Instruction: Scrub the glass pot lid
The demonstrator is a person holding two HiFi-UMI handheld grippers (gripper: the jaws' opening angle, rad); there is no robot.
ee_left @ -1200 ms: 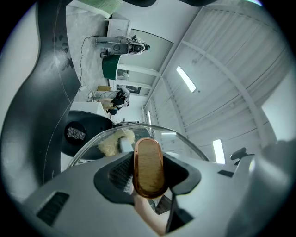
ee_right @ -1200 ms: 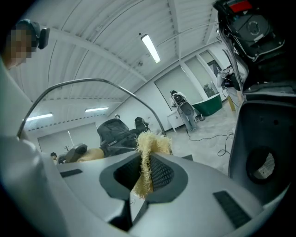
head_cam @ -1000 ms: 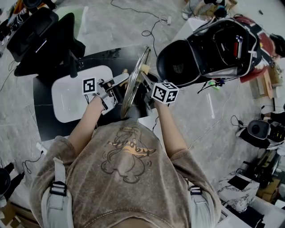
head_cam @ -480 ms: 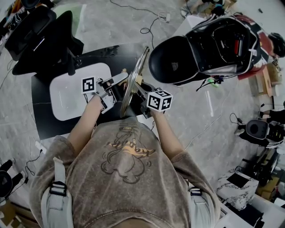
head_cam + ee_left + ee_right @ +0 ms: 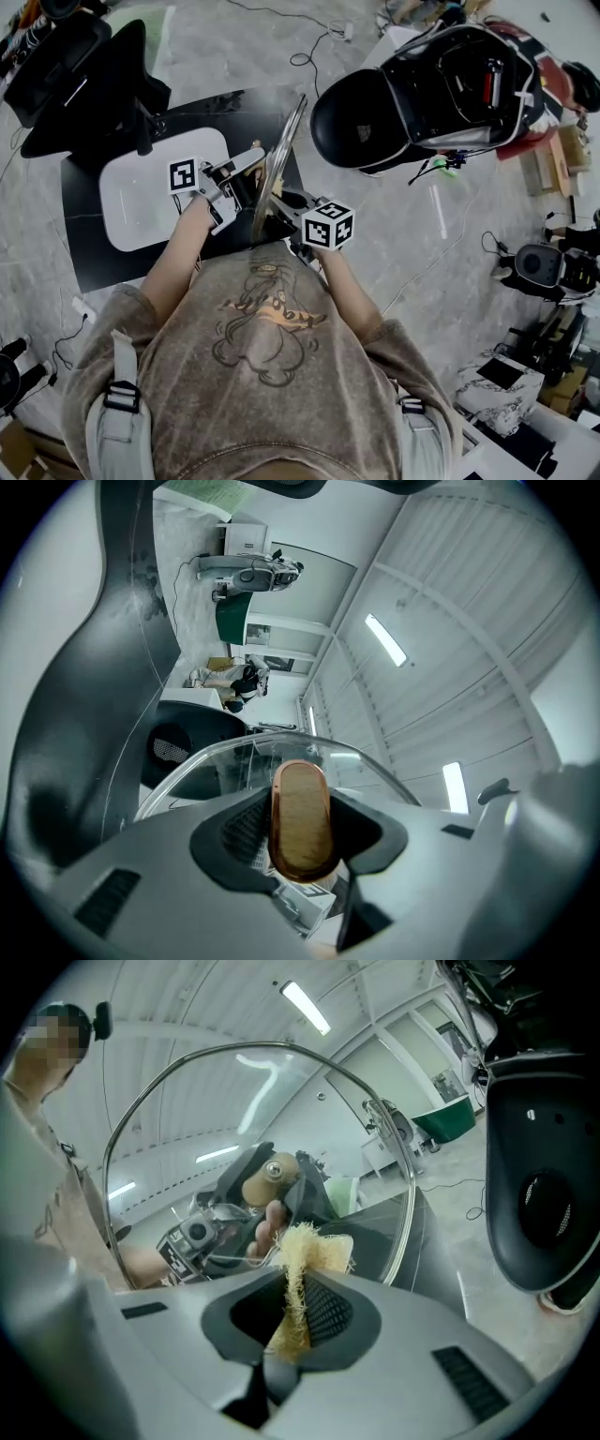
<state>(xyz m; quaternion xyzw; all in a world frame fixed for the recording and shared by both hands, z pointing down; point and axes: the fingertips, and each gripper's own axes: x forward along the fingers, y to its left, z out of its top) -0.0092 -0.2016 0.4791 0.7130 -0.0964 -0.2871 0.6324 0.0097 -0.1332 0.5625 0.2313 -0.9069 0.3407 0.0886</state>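
Head view: both forearms are being held out forward from the torso over the black table [image 5: 94, 253]. The left gripper [image 5: 251, 183] is being held at the left face of the lid [image 5: 279, 155]. The right gripper [image 5: 286, 208] is being held at its right face, nearer the body. The lid is being held on edge above the table, between the two grippers. Its disc is being seen edge-on, with the long axis running away from the person and slightly to the right. The knob [image 5: 300, 822] is being pointed left, and the underside is being faced right.

Left gripper view: the knob is being pinched between the jaws, with the glass standing just beyond it.

Right gripper view: a yellow sponge [image 5: 298, 1283] is being pinched between the jaws, and its frayed end is being held at the glass. The left gripper is being seen through the lid.

A white tray [image 5: 131, 202] is lying on the table, left of the lid.
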